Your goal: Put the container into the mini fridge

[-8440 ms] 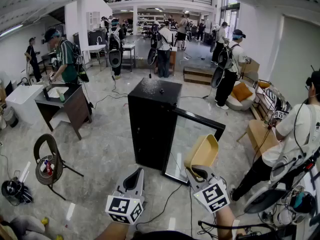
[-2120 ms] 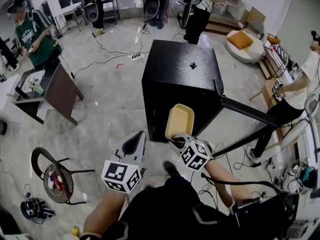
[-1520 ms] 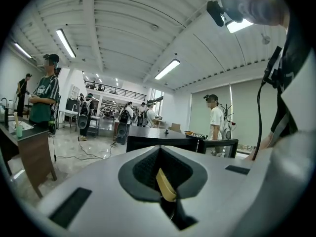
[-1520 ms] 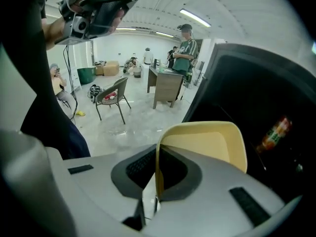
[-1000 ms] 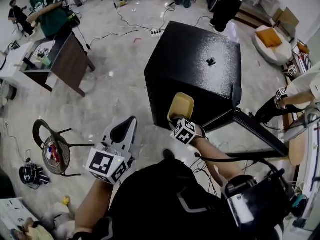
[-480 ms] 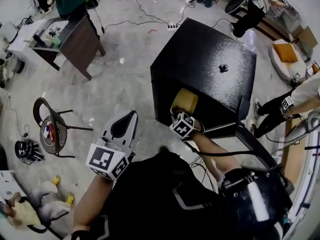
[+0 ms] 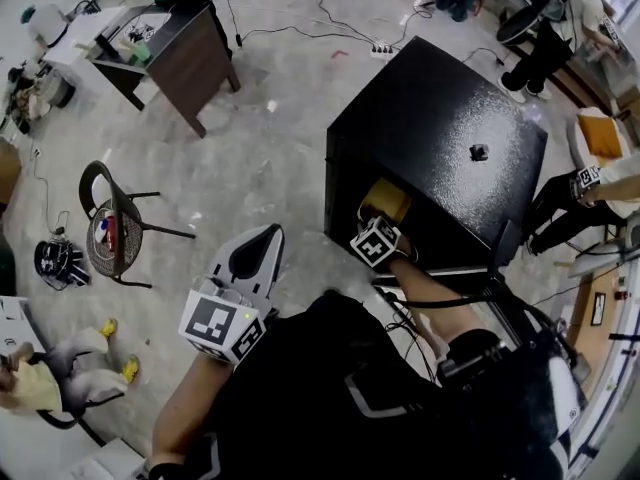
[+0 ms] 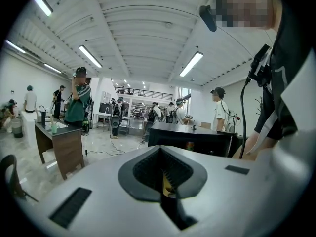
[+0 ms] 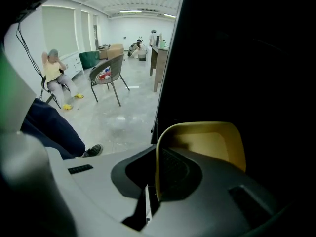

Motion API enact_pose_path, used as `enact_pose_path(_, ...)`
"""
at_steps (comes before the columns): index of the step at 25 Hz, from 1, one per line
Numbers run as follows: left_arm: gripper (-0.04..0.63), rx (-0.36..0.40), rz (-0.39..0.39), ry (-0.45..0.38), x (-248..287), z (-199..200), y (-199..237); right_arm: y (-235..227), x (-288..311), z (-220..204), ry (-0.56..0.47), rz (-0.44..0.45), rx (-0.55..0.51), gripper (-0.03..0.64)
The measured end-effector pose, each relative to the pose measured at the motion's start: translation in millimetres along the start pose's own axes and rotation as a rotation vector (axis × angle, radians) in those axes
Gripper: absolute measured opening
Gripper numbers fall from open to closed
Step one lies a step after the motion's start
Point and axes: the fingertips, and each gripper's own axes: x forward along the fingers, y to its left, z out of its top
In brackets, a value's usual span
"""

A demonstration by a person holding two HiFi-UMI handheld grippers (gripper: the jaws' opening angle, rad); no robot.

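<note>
The yellow container (image 7: 386, 199) sits tilted in the dark opening of the black mini fridge (image 7: 447, 118). My right gripper (image 7: 379, 225) is shut on its near rim. In the right gripper view the container (image 9: 207, 141) fills the middle, its thin rim pinched between the jaws of the right gripper (image 9: 156, 176), with the fridge's black inside (image 9: 242, 53) behind it. My left gripper (image 7: 256, 248) hangs to the left of the fridge, over the floor. Seen in its own view, the left gripper (image 8: 162, 168) is shut with nothing held.
The fridge door (image 7: 505, 251) stands open to the right. A small black object (image 7: 479, 152) lies on the fridge top. A chair (image 7: 112, 230) with items and a brown desk (image 7: 190, 56) stand to the left. Cables cross the floor, and people stand around.
My right gripper has carried the container forward from in front of the fridge into its opening. The left gripper has stayed beside me, still shut.
</note>
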Motion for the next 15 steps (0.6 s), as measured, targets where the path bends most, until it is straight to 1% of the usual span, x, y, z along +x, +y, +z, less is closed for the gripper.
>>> enact_pose_path(5,0.008,-0.012,0.013,0.007,1,-8,1,-5,14,-2,0.014,0.008,0.01,0.02)
enact_pose_path(8,0.008,-0.002,0.009,0.014,-3,-9,-2,-7,20,-1,0.019,0.005,0.02,0.02)
enact_pose_path(12,0.008,-0.008,0.043,0.018,-6,-11,6,-13,25,1,0.021,-0.021,0.03,0.02)
enact_pose_path(15,0.008,-0.006,0.053,0.016,-9,-10,9,-16,29,-1,0.032,-0.021,0.024,0.02)
